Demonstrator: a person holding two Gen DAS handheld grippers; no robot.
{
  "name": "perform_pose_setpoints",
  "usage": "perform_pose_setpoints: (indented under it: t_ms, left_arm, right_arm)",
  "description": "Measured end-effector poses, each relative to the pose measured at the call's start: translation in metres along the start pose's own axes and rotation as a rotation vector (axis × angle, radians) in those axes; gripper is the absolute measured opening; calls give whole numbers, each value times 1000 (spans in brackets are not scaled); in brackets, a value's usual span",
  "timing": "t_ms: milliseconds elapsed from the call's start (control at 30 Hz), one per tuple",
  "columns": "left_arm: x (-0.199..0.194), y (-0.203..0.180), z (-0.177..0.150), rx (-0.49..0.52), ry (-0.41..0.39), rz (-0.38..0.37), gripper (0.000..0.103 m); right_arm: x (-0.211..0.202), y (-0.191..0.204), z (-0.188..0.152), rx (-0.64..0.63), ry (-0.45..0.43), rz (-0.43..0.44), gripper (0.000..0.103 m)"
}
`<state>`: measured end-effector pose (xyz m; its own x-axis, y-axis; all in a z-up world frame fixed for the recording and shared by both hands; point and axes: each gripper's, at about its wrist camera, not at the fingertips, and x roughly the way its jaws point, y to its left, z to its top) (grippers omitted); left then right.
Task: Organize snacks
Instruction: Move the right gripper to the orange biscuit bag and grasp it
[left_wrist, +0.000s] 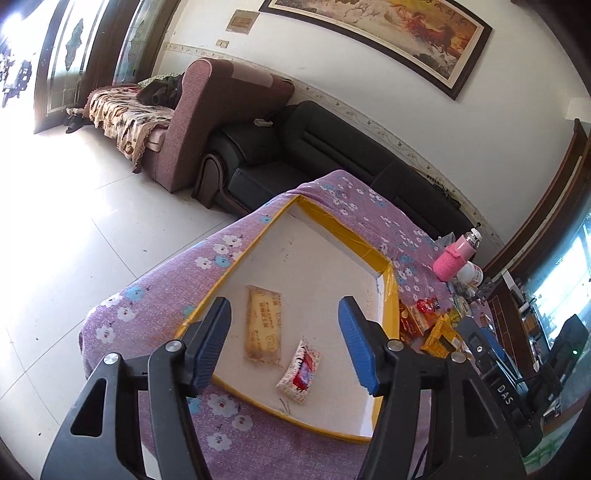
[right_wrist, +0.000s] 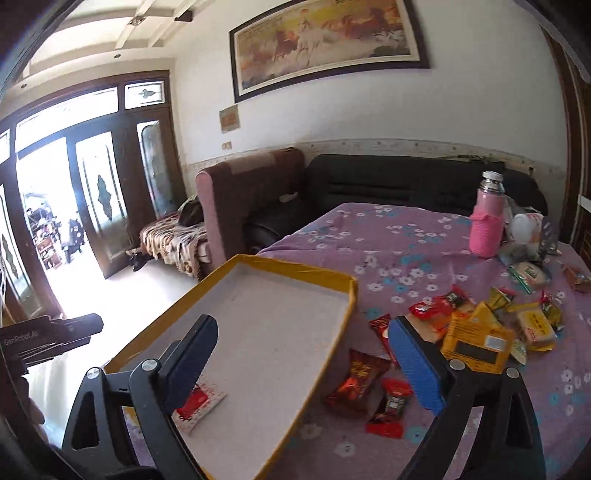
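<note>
Left tongs (left_wrist: 284, 343) spread, empty, above shallow yellow-rimmed white cardboard tray (left_wrist: 325, 225); beige packet (left_wrist: 263, 323) between tips, stowed. Right tongs (right_wrist: 303, 362) spread over tray edge, loose red wrappers (right_wrist: 356, 380) just right, likely next.

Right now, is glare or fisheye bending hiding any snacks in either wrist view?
Left wrist view: floor glare at left is blown out, but the long beige wrapped biscuit pack in the yellow-rimmed white tray reads clearly. Right wrist view: the doorway is overexposed, edges bend, the dark red foil snack packet looks slightly soft, yet visible.
</note>
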<state>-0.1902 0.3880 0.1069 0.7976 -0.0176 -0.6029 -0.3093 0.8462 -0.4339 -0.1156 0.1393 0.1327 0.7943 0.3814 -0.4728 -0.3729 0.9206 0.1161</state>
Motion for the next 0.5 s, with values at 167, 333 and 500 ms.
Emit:
perform_pose_setpoints:
  t_ms: [167,333,500]
  left_arm:
    - [2,-32,-9,64,14,-22,61]
    - [17,-65,-22,121,57,-44,63]
    - [48,-101,-42,139,158,-117,63]
  right_arm:
    - [7,-63,-8,146,92,-72,94]
    - [0,-129,-22,243,128,-142,94]
    - [-25,-181,-35,313,134,-191,94]
